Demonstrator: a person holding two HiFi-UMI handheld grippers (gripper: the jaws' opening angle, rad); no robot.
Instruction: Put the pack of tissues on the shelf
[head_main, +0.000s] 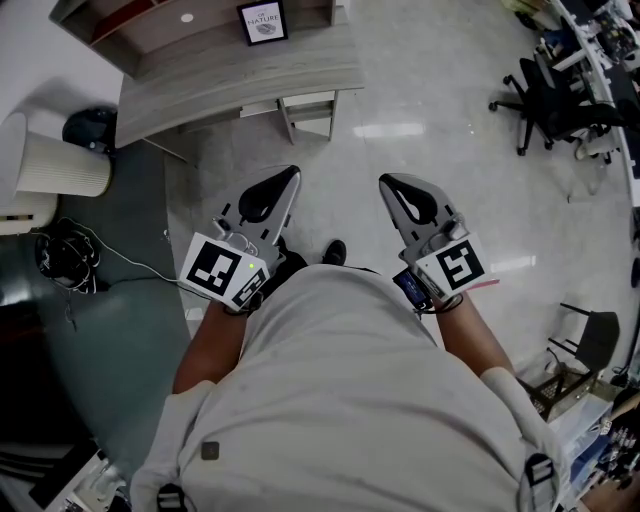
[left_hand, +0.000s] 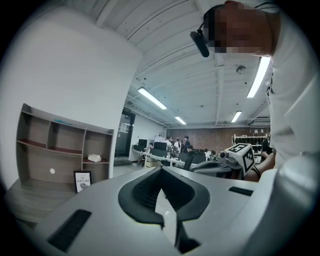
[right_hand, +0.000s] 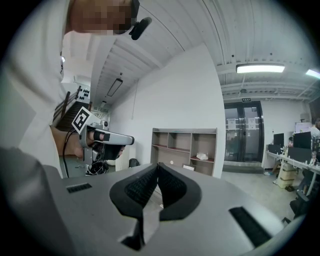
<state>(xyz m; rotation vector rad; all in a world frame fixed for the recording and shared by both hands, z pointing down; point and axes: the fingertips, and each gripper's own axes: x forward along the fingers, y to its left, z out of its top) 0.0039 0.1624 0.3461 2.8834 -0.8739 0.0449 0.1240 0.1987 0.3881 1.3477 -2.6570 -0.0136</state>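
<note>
**Operator:** What is the condition of each tool?

**Technician:** The left tool and the right tool are both pressed together at the tips. Neither is pinching anything. Both are held well in front of the shelf.

**Operator:** Where is the pack of tissues?

**Technician:** The pack of tissues rests on a board in the shelf's right-hand column. It appears to be placed already.

**Operator:** What are the failure modes from here?

**Technician:** There are three.
- A further reach into the shelf with closed tips would likely push the light pack backward or off its board.
- The framed sign stands on the shelf's lowest level, below the pack. A low sweep could tip it over.
- Cables lie on the floor to the left of the shelf. A sideways step in that direction risks a snag.

How close the pack sits to the board's front edge cannot be determined.
</note>
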